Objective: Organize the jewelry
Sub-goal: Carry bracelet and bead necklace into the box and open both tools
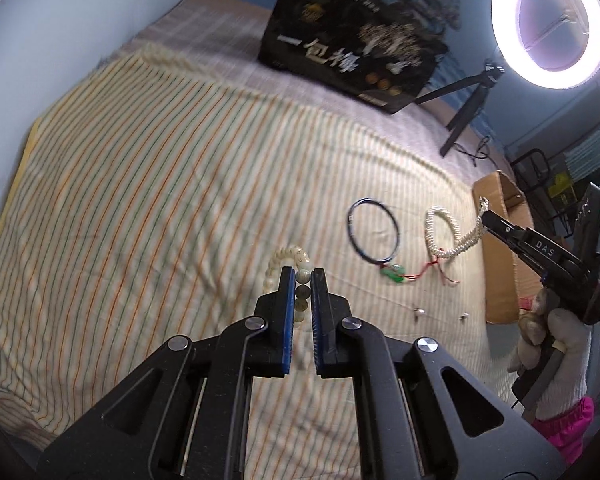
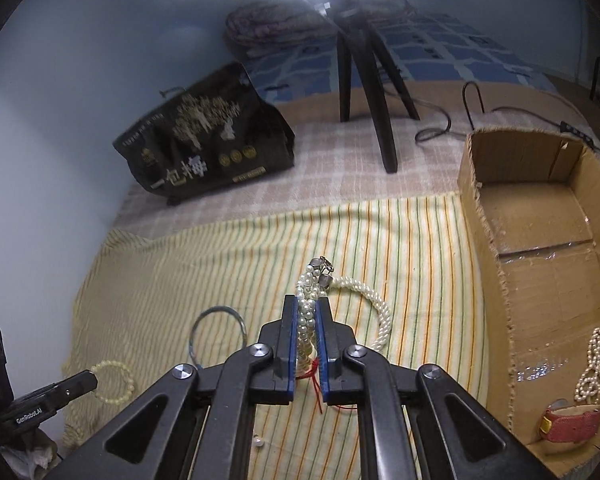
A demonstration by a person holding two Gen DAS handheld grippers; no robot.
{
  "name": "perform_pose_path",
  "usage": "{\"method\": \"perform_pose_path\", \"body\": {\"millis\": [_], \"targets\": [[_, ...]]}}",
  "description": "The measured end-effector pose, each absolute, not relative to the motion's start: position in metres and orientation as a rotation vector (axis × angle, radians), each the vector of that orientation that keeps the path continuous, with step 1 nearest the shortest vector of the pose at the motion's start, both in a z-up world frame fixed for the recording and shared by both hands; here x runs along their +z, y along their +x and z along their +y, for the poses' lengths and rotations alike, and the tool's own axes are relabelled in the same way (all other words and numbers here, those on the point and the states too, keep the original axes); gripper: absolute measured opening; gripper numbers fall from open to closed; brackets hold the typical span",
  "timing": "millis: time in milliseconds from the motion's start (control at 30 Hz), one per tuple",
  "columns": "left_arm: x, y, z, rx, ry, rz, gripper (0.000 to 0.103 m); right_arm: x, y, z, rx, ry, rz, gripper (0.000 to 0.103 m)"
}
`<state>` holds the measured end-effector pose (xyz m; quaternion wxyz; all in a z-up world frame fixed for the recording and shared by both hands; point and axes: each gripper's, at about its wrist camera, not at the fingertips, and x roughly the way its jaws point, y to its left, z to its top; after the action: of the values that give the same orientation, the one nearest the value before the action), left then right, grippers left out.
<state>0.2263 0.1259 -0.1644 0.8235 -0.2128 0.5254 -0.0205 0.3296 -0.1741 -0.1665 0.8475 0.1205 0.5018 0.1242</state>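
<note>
A: It's a bed (image 1: 140, 160) under a striped sheet, pale wall behind, a dark printed bag (image 1: 352, 36) at the far end and a ring light (image 1: 550, 24) on a small tripod (image 2: 364, 92).

B: Start at the left, then.

A: The left tongs (image 1: 303, 276) are clamped on a pale bead bracelet (image 1: 288, 258), its loop sticking out past the tips, just above the sheet. Next along lies a thin dark bangle (image 1: 374, 230) flat on the sheet, then a green pendant (image 1: 394, 270) on a red cord. Beside that, the right tongs (image 2: 308, 316) are shut on a twisted pearl bracelet (image 2: 376, 308), part of it trailing down to the fabric.

B: And the far right?

A: An open cardboard box (image 2: 540, 200) at the bed's edge. A small pearl piece (image 2: 590, 364) and a red watch strap (image 2: 572, 424) already lie inside.

B: So how should the carry go?

A: I'd lift the pearls clear before swinging over the box wall, since the red cord seems caught up with them and could drag the pendant along. Keep the squeeze steady; round beads may roll out of flat pads.

B: Anything unclear?

A: Whether that cord is tied to the pearls, I can't tell. Two tiny bits (image 1: 418, 312) near the box could be earrings, but they're too small to name. The left view is blurred and the light washes out the top of the right one.
</note>
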Motion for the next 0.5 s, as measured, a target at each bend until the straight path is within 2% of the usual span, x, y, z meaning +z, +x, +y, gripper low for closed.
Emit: {"method": "perform_pose_path", "body": {"millis": [500], "targets": [[-0.109, 0.227, 0.079, -0.141, -0.433, 1.006, 0.005, -0.097, 0.305, -0.185, 0.271, 0.236, 0.887, 0.006]]}}
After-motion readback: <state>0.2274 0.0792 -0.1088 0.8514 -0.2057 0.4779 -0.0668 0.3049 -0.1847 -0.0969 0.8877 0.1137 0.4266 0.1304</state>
